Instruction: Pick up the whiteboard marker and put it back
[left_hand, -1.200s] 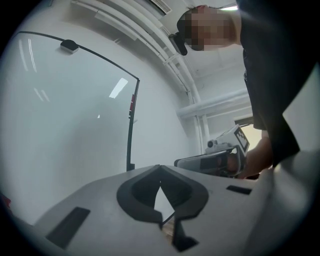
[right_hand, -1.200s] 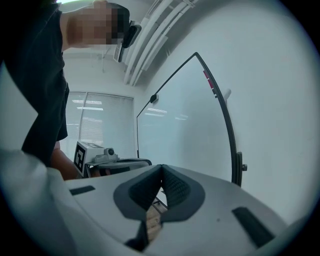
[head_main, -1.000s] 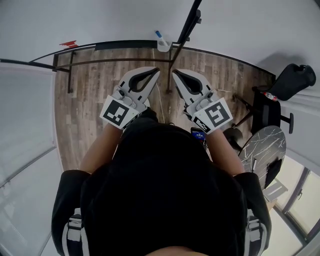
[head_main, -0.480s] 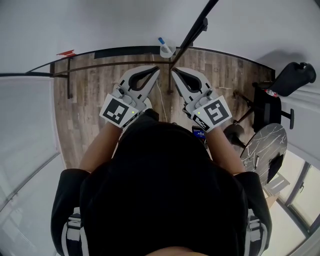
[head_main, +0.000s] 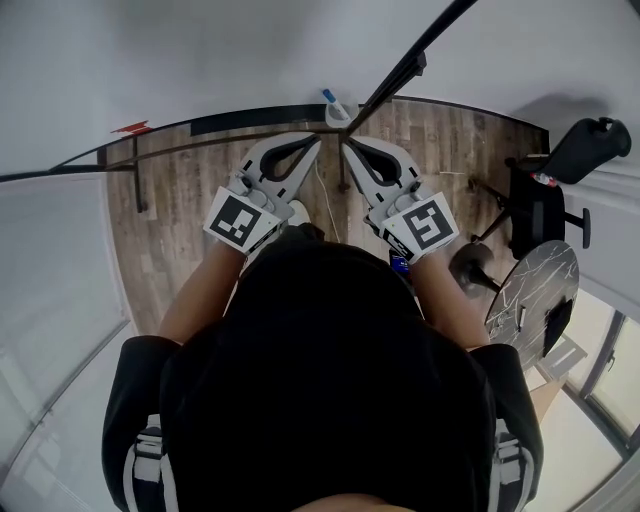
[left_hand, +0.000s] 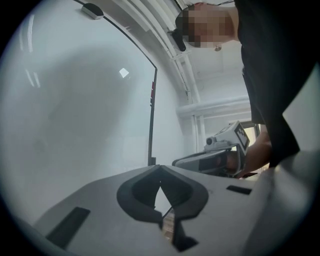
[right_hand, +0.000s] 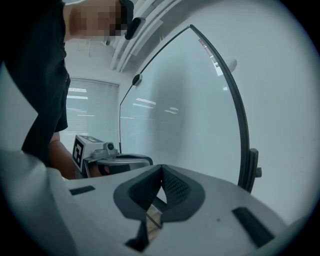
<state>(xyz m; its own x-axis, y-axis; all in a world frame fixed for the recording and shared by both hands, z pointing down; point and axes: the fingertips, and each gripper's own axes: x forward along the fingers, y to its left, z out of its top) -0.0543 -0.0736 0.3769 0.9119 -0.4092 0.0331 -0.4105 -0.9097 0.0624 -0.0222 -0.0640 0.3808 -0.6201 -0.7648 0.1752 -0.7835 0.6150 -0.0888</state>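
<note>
A whiteboard marker (head_main: 329, 98) with a blue cap stands in a small white holder (head_main: 337, 114) at the foot of the whiteboard (head_main: 200, 50), in the head view. My left gripper (head_main: 315, 140) and right gripper (head_main: 347, 146) are held side by side just below the holder, both pointing at it. Each is shut with nothing between its jaws. In the left gripper view the left gripper (left_hand: 160, 168) faces the white board surface (left_hand: 75, 100), with the right gripper (left_hand: 220, 149) beside it. From the right gripper view, the right gripper (right_hand: 161, 168) shows tips together, and the left gripper (right_hand: 100, 154) sits at left.
The whiteboard's black frame bar (head_main: 410, 65) slants up to the right, and its stand rails (head_main: 140, 155) cross the wooden floor (head_main: 180, 220). A black chair (head_main: 545, 205) and a round marble table (head_main: 530, 290) stand at the right.
Both grippers and the person have moved forward toward the whiteboard. The marker holder now lies closer to the gripper tips. Both grippers stayed shut.
</note>
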